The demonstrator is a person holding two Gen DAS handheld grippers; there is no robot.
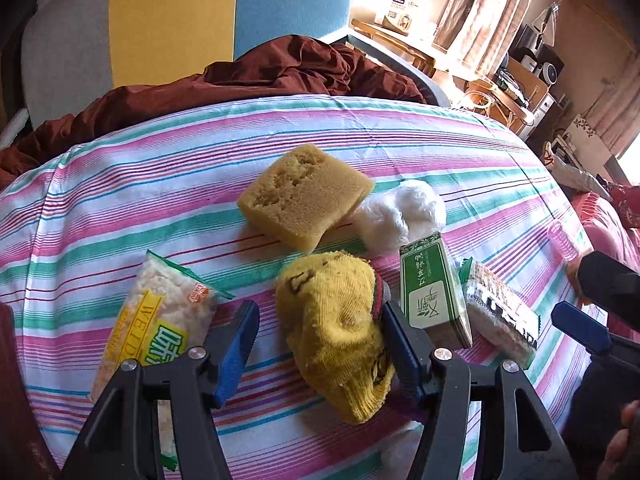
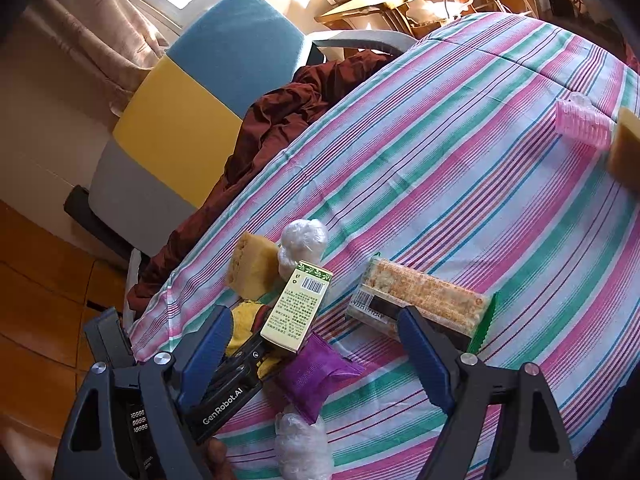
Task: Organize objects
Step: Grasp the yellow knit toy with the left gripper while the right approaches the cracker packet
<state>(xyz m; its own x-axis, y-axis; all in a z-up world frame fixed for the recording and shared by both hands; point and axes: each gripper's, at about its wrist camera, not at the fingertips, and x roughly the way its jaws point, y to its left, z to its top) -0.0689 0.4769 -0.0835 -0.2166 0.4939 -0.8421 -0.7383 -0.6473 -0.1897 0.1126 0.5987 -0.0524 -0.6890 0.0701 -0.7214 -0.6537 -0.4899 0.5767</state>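
Sock point(image 1: 340, 332) sits between your left gripper's point(image 1: 320, 344) spread jaws, its right side touching the right finger, the left finger standing clear of it with striped cloth point(image 1: 120, 184) showing in the gap. Just left of that gripper lies a snack bag point(image 1: 160, 320), partly under the left finger's arm. Right of the sock stands a green box point(image 1: 434, 288), leaning against a wrapped cracker pack point(image 1: 500, 312). Farther on, a sponge point(image 1: 306, 196) rests beside a white plastic wad point(image 1: 404, 214), the two touching. Beyond the table edge you have a brown garment point(image 1: 256, 76) bunched on a chair point(image 1: 172, 20). Your right gripper point(image 2: 316, 352) is also spread wide and holds nothing; a purple packet point(image 2: 316, 376) lies on the cloth between its fingers, touching neither. A clear plastic wad point(image 2: 302, 444) lies nearer the camera than that packet. The cracker pack point(image 2: 420, 300) lies just past the right finger's tip, and the green box point(image 2: 298, 306) beyond the left one. Far across the table, a pink roller point(image 2: 582, 126) lies beside a second sponge point(image 2: 626, 152) at the picture's edge.
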